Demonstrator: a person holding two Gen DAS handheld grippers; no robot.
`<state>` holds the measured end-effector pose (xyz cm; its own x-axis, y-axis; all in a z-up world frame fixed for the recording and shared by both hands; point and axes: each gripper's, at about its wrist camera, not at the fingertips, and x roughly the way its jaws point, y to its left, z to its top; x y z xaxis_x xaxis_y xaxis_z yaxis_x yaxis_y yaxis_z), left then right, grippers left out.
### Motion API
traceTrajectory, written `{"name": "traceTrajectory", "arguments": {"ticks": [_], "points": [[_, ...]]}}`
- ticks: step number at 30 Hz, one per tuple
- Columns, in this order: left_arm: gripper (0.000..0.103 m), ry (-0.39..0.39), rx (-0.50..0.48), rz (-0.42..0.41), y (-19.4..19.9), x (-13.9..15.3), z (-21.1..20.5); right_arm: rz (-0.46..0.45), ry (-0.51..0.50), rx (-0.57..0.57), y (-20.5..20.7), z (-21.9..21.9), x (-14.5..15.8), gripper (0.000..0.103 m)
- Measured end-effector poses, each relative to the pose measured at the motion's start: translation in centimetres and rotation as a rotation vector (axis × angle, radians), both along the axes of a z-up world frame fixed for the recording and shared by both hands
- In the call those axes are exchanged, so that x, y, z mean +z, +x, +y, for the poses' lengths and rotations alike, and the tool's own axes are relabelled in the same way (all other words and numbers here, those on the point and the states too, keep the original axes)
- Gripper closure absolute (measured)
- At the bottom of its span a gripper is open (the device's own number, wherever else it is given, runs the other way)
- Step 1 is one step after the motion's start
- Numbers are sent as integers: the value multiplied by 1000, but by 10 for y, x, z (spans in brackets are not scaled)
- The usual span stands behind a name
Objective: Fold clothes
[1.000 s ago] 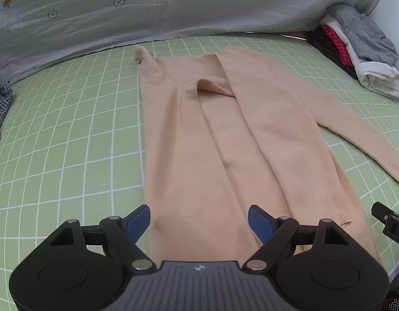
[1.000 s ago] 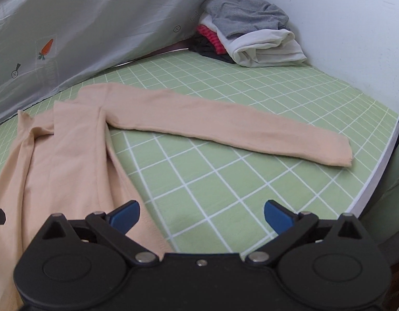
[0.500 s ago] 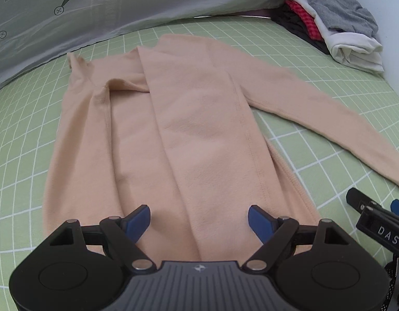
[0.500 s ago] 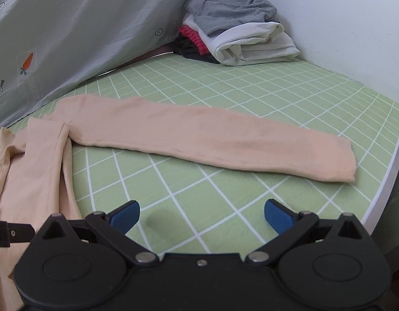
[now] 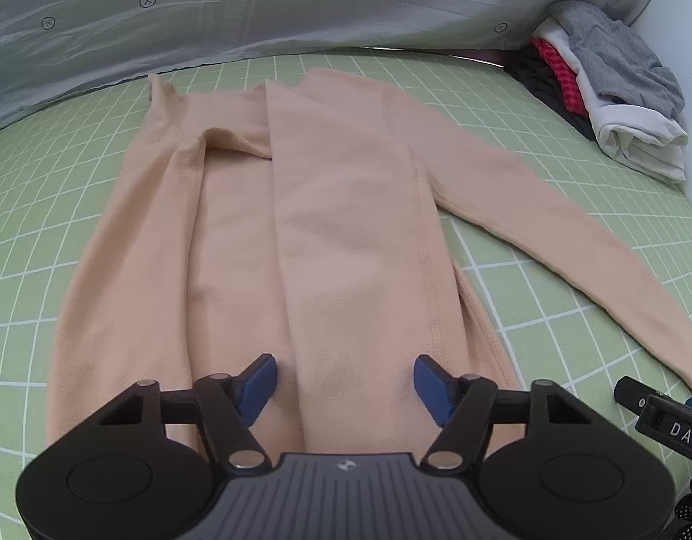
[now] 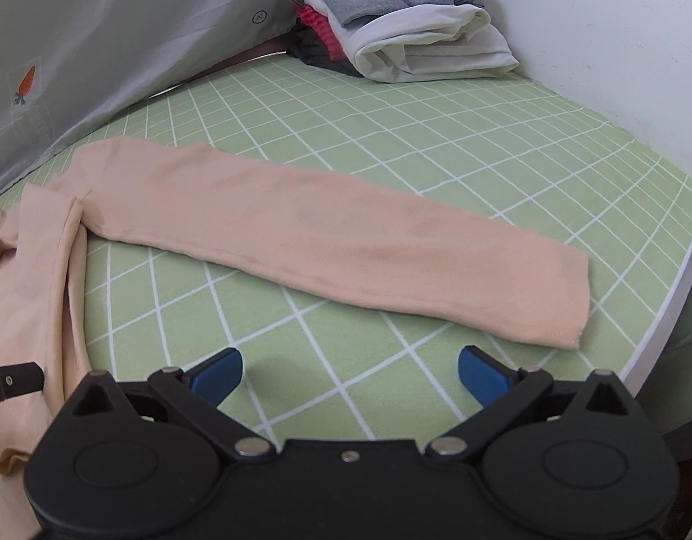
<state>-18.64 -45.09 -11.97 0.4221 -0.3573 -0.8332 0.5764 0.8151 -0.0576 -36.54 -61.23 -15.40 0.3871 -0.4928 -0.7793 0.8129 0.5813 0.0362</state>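
Peach top [image 5: 346,234] hem is framed by closing left gripper [image 5: 343,382] jaws, not yet pinched; its sleeve [image 6: 337,243] is seen lengthwise ahead of right gripper [image 6: 350,371], jaws wide, empty.

Peach long-sleeved top [image 5: 346,234] on green grid mat [image 5: 40,234], left hand-held gripper [image 5: 343,380] closing over hem

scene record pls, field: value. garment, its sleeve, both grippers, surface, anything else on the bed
garment: peach long-sleeved top, flat on the bed, one side already folded over the body
sleeve: one long sleeve stretched out flat, away from the body, cuff near the bed edge
left gripper: over the hem end of the top, jaws closing, fabric between the fingers, no grip yet
right gripper: open over bare sheet, near side of the sleeve, holding nothing
surface: green sheet with white grid
other: pile of clothes in the far corner; grey carrot-print fabric behind
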Motion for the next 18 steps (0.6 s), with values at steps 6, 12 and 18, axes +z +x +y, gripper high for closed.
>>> {"name": "traceTrajectory", "arguments": {"ticks": [6,12,18], "points": [[88,-51,17,7,-2,2,12,31,-10,44,0,1,-1,0],[100,-200,94,101,15,15,38,31,-20,83,0,1,-1,0],[101,-330,171,152,17,43,74,31,-19,92,0,-2,-1,0]]}}
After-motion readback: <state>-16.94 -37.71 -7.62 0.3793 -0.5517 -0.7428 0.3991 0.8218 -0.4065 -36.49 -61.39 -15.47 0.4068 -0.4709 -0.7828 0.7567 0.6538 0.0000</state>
